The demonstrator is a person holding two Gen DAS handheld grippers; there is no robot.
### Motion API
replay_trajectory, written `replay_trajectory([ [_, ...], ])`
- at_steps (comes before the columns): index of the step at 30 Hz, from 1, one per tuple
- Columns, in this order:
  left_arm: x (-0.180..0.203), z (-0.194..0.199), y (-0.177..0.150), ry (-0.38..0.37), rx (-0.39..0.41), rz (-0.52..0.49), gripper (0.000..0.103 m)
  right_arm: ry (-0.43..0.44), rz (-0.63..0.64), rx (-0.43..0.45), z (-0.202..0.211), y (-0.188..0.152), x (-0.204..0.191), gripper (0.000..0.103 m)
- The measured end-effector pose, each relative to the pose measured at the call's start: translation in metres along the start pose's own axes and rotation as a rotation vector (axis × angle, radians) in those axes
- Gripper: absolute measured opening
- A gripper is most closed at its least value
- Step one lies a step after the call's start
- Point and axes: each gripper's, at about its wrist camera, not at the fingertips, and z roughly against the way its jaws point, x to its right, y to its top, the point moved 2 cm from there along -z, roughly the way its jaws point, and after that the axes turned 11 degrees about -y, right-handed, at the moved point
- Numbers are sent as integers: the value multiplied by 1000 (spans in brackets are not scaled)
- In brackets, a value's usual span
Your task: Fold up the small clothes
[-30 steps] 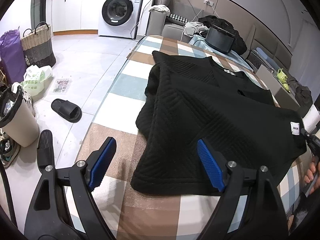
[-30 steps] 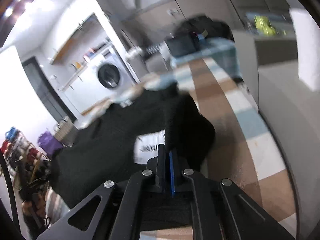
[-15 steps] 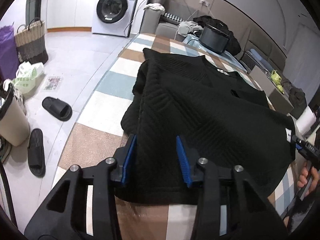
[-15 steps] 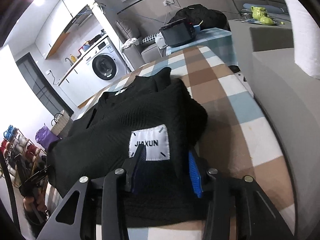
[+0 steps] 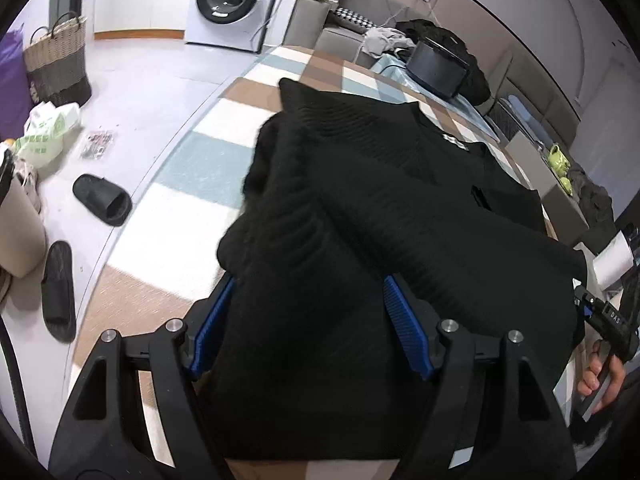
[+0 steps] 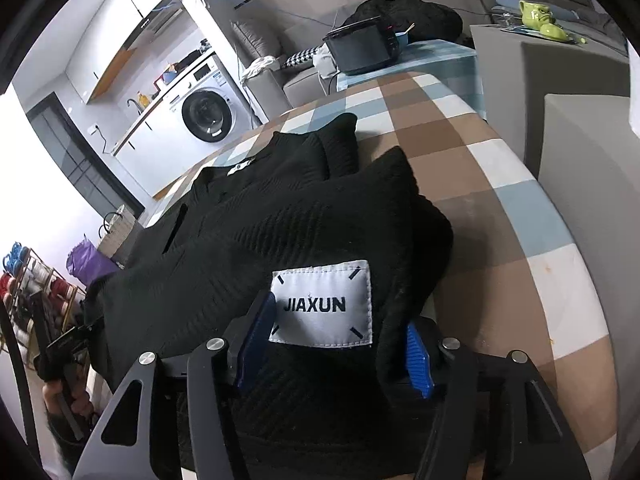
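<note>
Only by the right claw (image 6: pixel 334 344): white label (image 6: pixel 322 305) (sweater (image 5: pixel 360 240) black).

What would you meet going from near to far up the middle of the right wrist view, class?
right gripper → white JIAXUN label → black sweater → checked tablecloth → black appliance

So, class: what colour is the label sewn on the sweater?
White with black lettering and corner marks; the label on the black sweater shows best in the right wrist view.
</note>
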Motion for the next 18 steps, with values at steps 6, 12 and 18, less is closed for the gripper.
replay_trajectory([
  [6, 11, -10, 2, 34, -19, -78, 39, -50, 85, 3, -3, -2, -12, 38],
  [12, 23, -8, -6, 50, -31, -137, 32, -34, 104, -2, 3, -8, -12, 31],
  [18, 31, 3, -24, 71, -41, -186, 32, -22, 124, -13, 16, -26, -13, 31],
])
